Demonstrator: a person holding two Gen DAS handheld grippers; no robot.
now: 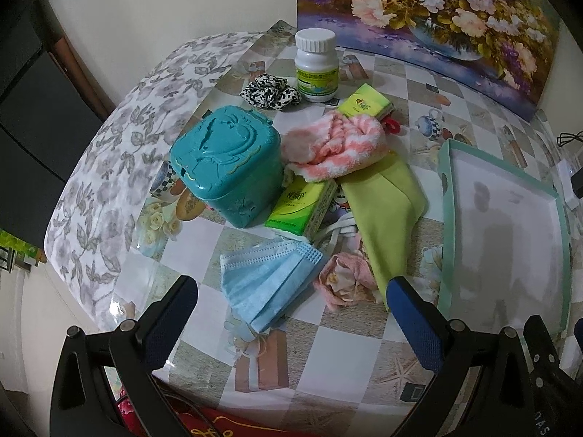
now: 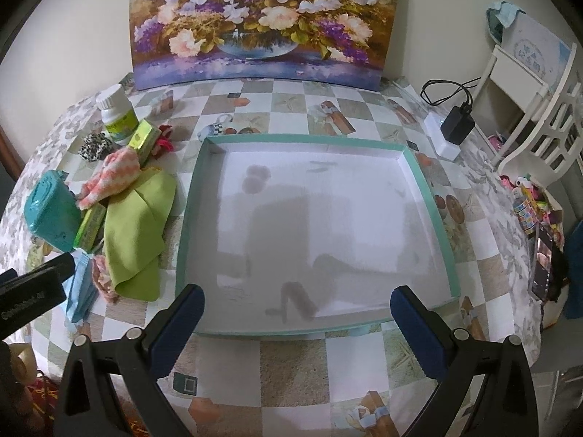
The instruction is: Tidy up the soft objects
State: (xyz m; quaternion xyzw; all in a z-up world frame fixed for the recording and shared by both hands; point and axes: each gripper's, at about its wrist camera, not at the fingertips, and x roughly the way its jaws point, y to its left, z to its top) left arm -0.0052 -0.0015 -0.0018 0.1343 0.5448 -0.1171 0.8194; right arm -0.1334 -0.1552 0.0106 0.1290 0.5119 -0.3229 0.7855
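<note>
Soft objects piled on the desk (image 1: 328,346), nothing gripped.
The blue face mask (image 1: 267,284) is seen between the left gripper (image 1: 291,302)'s wide-spread fingers; the white tray (image 2: 430,196) is framed by the right gripper (image 2: 297,309)'s parted, unladen fingers.

Almost no text readable.

Left gripper (image 2: 34,287) body, near left in right wrist view: white lettering along black side, too blurred to make out.

Right gripper body, near right edge of left wrist view: white letters, roughly "OAS", cut off.

White bottle (image 1: 315,65) label: green band, print too small.

Green tissue packs (image 1: 300,207): round logo, characters illegible.

Far right white box (image 2: 532,49): blue print, unreadable.
</note>
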